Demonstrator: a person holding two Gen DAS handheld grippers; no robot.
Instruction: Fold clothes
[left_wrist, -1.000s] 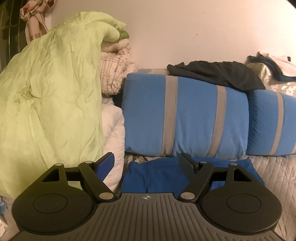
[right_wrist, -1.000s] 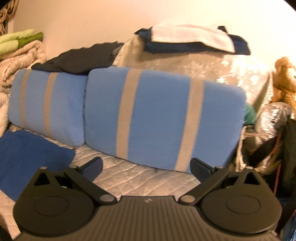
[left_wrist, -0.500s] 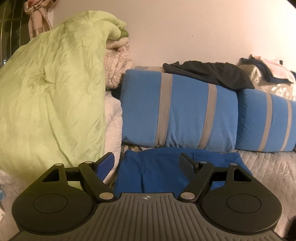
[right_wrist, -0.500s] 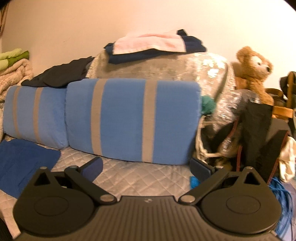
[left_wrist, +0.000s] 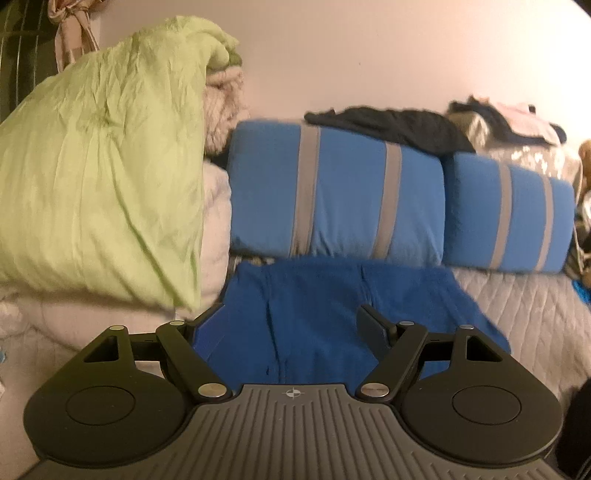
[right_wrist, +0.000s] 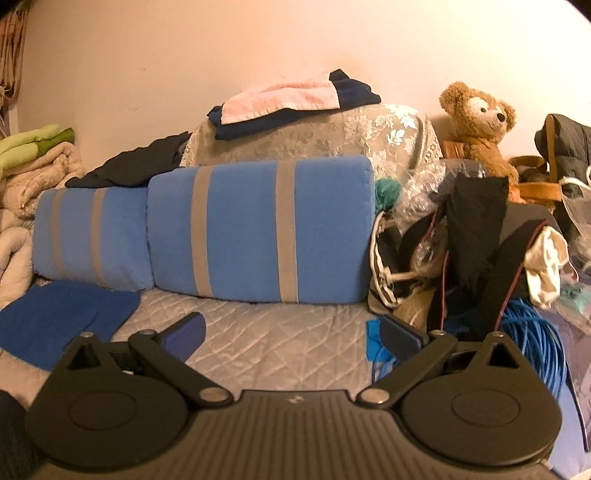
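Observation:
A folded dark blue garment lies flat on the quilted bed cover, right in front of the striped blue cushions. My left gripper hovers just short of it, open, with nothing between its fingers. The same garment shows at the lower left of the right wrist view. My right gripper stands open over bare quilt, to the right of the garment and apart from it. A black garment lies on top of the cushions. A pink towel on navy cloth rests on a silver-patterned mound.
A pale green duvet and cream blankets pile up at the left. Two blue cushions with grey stripes line the wall. A teddy bear, dark bags and a coil of blue cable crowd the right.
Both grippers have pulled back from the cushions. The left view now shows more of the blue garment; the right view has swung rightward, revealing the teddy bear, bags and cable.

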